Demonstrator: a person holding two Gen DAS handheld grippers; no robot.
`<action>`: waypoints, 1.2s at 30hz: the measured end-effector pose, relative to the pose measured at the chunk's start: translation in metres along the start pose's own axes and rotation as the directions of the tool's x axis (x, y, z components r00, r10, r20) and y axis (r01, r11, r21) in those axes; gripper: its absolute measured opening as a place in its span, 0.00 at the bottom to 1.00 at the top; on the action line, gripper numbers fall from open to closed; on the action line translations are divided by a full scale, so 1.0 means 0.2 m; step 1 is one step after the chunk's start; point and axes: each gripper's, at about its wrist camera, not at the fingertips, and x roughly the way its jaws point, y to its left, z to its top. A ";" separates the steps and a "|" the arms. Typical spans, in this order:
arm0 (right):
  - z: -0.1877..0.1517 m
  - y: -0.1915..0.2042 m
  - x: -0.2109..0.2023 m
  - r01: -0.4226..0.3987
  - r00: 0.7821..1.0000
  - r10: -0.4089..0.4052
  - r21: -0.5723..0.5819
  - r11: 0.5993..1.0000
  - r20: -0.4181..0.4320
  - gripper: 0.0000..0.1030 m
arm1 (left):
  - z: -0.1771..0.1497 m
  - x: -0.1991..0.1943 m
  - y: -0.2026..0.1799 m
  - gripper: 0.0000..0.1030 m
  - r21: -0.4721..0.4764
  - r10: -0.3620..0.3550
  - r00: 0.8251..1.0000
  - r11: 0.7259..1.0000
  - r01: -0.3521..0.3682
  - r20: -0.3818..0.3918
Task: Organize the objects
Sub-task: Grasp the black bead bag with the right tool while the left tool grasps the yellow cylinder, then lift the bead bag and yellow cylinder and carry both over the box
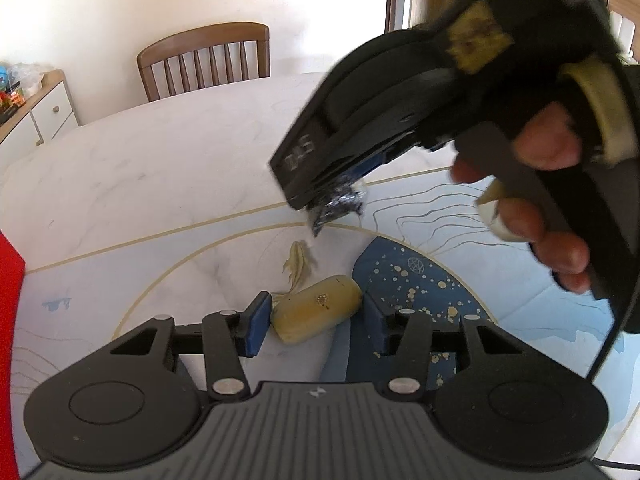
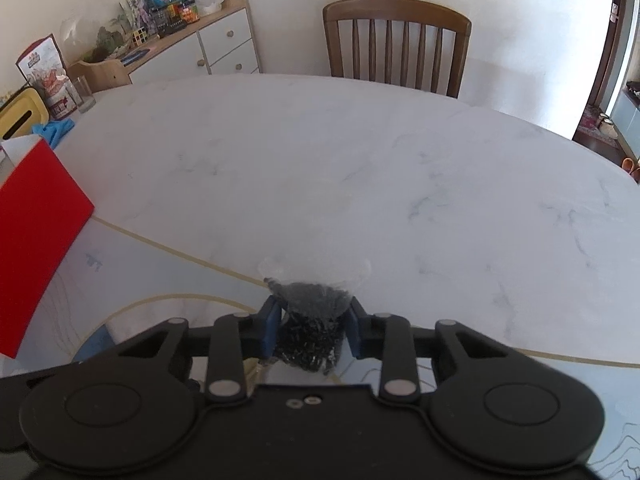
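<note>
Left fingers (image 1: 316, 322) clamp yellow pouch (image 1: 316, 316) | right fingers (image 2: 314, 326) clamp black packet (image 2: 312, 320)

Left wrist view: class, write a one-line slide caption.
Left hand-held gripper closes on a tan sausage-shaped packet on the patterned mat, while the right hand-held gripper holds a clear bag of dark bits.

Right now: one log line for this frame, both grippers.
left gripper: shut on yellow pouch, resting on mat | right gripper: shut on clear bag of dark bits, off table
</note>
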 end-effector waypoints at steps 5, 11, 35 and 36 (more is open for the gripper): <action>-0.02 0.00 -0.09 -0.009 1.000 0.009 -0.006 1.000 0.012 0.31 | 0.00 -0.06 0.02 0.47 -0.014 0.001 1.000 1.000 -0.001 0.010; -0.05 0.06 -0.22 -0.007 0.999 0.008 -0.029 1.000 0.036 0.31 | 0.01 -0.16 0.05 0.47 -0.048 -0.008 1.000 0.999 0.008 0.017; -0.08 0.42 -0.71 0.000 0.992 0.012 -0.091 0.996 0.128 0.31 | 0.10 -0.66 0.36 0.47 -0.114 -0.044 0.992 0.992 0.057 0.118; -0.07 0.44 -0.73 -0.002 0.991 0.014 -0.094 0.996 0.132 0.31 | 0.10 -0.69 0.39 0.47 -0.118 -0.040 0.992 0.991 0.054 0.122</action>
